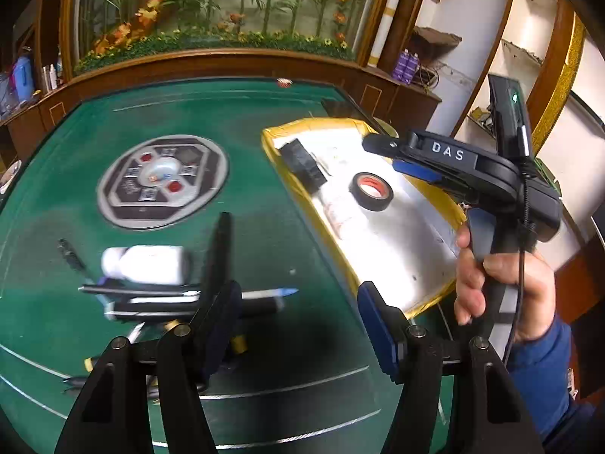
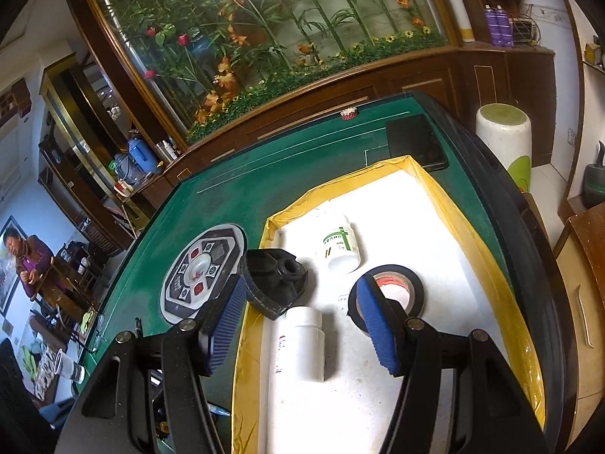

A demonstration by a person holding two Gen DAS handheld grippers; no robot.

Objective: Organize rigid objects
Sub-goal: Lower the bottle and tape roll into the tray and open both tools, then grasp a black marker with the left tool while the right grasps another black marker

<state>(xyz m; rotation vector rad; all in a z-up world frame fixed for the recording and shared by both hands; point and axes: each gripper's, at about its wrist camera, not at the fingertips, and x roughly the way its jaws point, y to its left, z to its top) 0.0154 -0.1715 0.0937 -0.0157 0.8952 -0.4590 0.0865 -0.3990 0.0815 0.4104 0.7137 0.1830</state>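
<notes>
both my grippers are hanging with jaws apart, empty: left gripper (image 1: 298, 325) over the green felt table (image 1: 264, 227), right gripper (image 2: 302, 325) over a smooth white pill bottle (image 2: 300, 344) beside glossy black tape roll (image 2: 393, 291).

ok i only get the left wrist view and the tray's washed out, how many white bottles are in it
Observer: Two, both lying down: a green-label bottle further in and a second bottle nearer the right gripper.
Operator: is that gripper holding anything
Observer: No, it is open above the tray and grips nothing.
Operator: what's the black thing by the tray wall
Observer: A black plastic part with a round socket on top, close against the tray's left wall.
</notes>
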